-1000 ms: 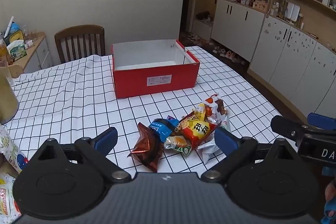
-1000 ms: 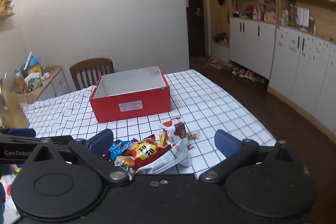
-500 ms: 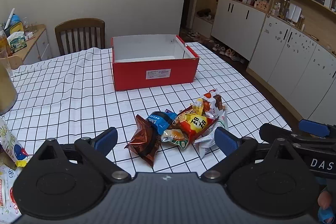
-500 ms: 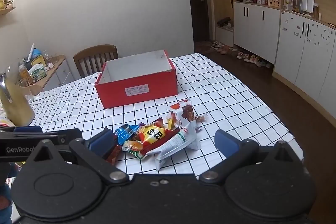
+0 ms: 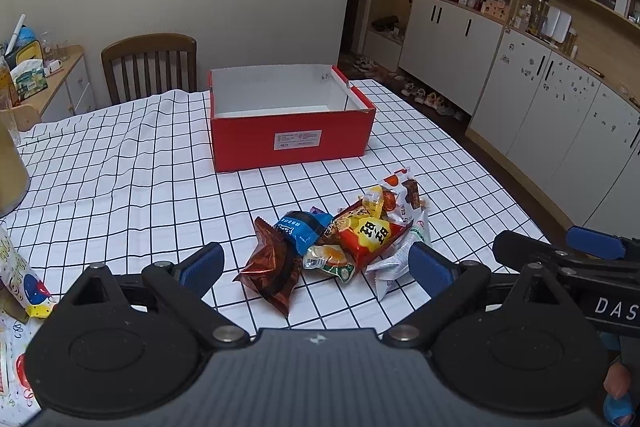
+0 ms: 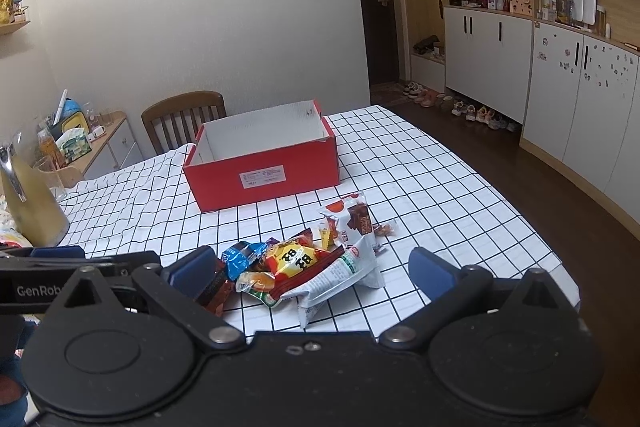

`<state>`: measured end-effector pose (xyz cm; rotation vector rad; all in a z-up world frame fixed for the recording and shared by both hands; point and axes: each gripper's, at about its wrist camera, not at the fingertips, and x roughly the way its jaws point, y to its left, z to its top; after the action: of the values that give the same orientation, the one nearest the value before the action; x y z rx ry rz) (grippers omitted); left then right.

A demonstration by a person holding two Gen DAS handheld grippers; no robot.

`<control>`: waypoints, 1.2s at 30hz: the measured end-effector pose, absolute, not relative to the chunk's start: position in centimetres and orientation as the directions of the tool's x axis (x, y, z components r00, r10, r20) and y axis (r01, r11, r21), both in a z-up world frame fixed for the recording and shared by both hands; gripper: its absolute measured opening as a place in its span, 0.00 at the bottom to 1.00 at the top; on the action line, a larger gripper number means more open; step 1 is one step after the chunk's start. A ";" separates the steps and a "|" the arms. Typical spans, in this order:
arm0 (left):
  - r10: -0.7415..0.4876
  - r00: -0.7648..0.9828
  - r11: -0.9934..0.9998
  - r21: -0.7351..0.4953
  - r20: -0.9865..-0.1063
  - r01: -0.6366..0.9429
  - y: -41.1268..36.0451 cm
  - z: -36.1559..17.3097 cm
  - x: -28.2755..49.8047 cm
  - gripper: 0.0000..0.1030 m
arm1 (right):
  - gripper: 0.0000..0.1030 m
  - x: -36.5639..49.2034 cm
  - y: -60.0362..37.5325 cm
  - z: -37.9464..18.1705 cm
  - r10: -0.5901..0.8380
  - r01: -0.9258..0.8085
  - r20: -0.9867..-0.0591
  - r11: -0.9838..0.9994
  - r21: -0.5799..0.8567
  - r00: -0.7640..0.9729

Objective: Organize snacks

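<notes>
A heap of snack packets (image 5: 340,239) (image 6: 304,263) lies near the front of the checked tablecloth (image 5: 120,179): a brown packet (image 5: 268,267), a blue one (image 5: 302,229), a red and yellow one (image 5: 368,235) and a white one (image 6: 340,275). Behind it stands an empty red box (image 5: 290,141) (image 6: 264,175) with a white inside. My left gripper (image 5: 316,263) hovers open just short of the heap, holding nothing. Open too, my right gripper (image 6: 308,267) hangs over the heap's near side, and it shows from the side in the left wrist view (image 5: 568,259).
A wooden chair (image 5: 150,67) stands behind the table's far edge. A yellowish jug (image 6: 30,199) sits at the left, with a side cabinet (image 6: 100,139) of clutter beyond. White cupboards (image 5: 560,115) line the right wall. A patterned bag (image 5: 22,279) lies at the near left.
Both grippers have risen and tilted down slightly, so the snack heap and the red box sit lower and further off in view. Both stay open. Nothing on the table has moved.
</notes>
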<state>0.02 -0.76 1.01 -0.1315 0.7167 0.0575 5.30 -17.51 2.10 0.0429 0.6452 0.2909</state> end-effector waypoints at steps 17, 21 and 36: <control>0.006 0.780 0.990 -0.108 -0.626 -0.094 -0.7 1.8 -0.7 0.96 | 0.98 4.8 -17.6 2.5 0.302 -0.265 -0.559 0.953 0.148 0.772; 0.007 0.785 0.989 -0.112 -0.620 -0.098 -0.6 2.0 -0.8 0.96 | 0.98 4.6 -17.7 2.7 0.307 -0.269 -0.547 0.951 0.151 0.779; 0.003 0.785 0.989 -0.116 -0.620 -0.095 -0.6 2.1 -1.2 0.96 | 0.98 4.3 -17.5 3.0 0.301 -0.276 -0.529 0.953 0.128 0.794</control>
<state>-1.19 -0.55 2.14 -0.1435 0.6668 0.0531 4.29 -17.51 3.03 0.0448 0.5761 0.3101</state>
